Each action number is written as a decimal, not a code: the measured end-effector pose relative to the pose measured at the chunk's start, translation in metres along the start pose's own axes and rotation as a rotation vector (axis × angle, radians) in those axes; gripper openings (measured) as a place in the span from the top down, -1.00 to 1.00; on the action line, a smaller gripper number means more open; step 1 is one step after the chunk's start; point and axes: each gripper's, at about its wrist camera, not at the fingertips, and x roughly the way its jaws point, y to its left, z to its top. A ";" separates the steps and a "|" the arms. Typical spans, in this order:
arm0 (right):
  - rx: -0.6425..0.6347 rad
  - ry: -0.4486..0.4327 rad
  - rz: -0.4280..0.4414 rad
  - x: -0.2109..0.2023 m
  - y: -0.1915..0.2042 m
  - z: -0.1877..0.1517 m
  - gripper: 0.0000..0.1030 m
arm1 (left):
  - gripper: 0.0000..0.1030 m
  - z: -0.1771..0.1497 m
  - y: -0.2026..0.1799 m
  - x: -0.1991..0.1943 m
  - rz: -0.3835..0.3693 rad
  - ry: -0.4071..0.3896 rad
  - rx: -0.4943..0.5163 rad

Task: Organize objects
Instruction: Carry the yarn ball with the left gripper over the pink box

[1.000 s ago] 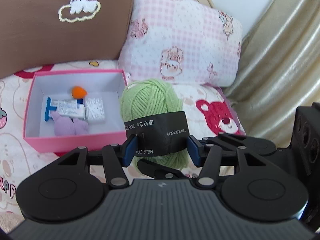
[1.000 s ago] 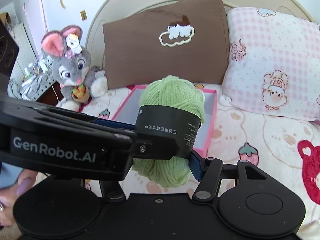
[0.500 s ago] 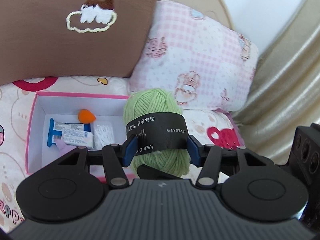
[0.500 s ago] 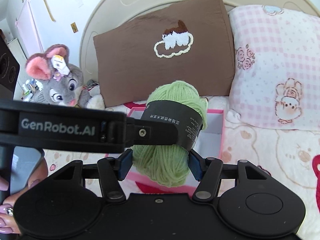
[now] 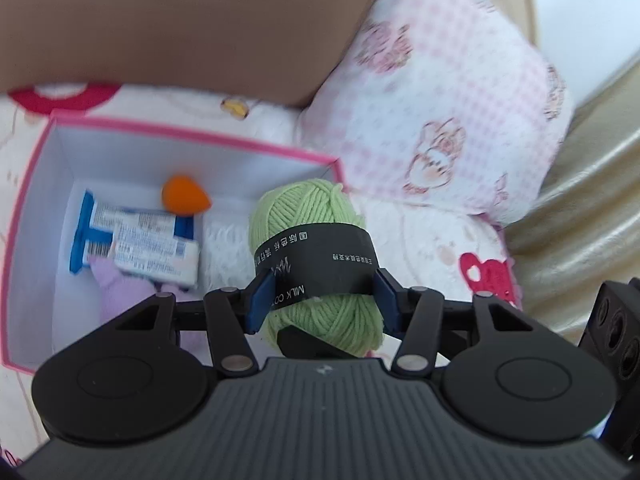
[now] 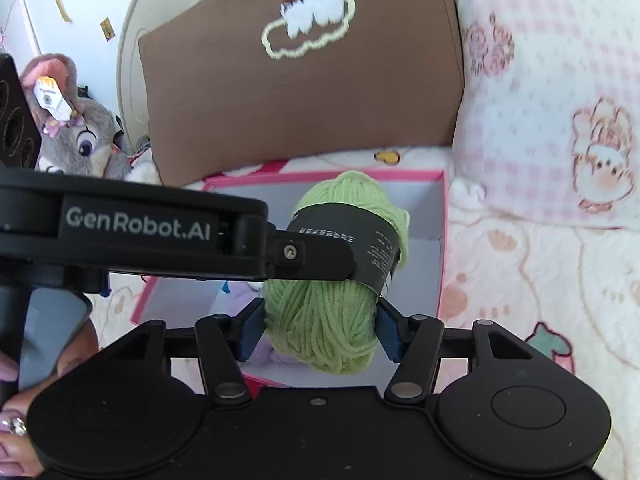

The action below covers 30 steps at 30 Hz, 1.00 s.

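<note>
A green yarn ball (image 5: 308, 216) with a black paper band is held by both grippers at once. My left gripper (image 5: 320, 300) is shut on its band. My right gripper (image 6: 320, 332) is shut on its lower half, the yarn ball (image 6: 324, 320). The ball hangs over the right end of an open pink box (image 5: 192, 136) with white inner walls, also in the right wrist view (image 6: 442, 216). Inside lie an orange sponge (image 5: 184, 194), a blue and white packet (image 5: 136, 244), a white pack (image 5: 224, 248) and a lilac soft item (image 5: 120, 292).
A brown pillow (image 6: 304, 92) and a pink checked pillow (image 5: 440, 100) stand behind the box on a printed bedsheet (image 6: 540, 264). A grey plush rabbit (image 6: 76, 136) sits far left. A gold curtain (image 5: 592, 184) hangs at the right.
Both grippers have carried the yarn ball forward and over the pink box; the box now lies beneath the ball, closer and seen more from above.
</note>
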 end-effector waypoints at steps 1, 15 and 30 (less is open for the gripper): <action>0.006 0.006 0.008 0.004 -0.002 -0.002 -0.22 | 0.00 0.000 0.003 0.004 0.004 0.003 -0.001; -0.081 0.010 -0.071 0.031 -0.002 -0.015 -0.16 | -0.01 -0.007 0.034 0.034 -0.065 -0.003 -0.057; -0.126 0.035 -0.135 0.039 0.003 -0.010 -0.19 | -0.06 -0.009 0.051 0.055 -0.108 0.011 -0.128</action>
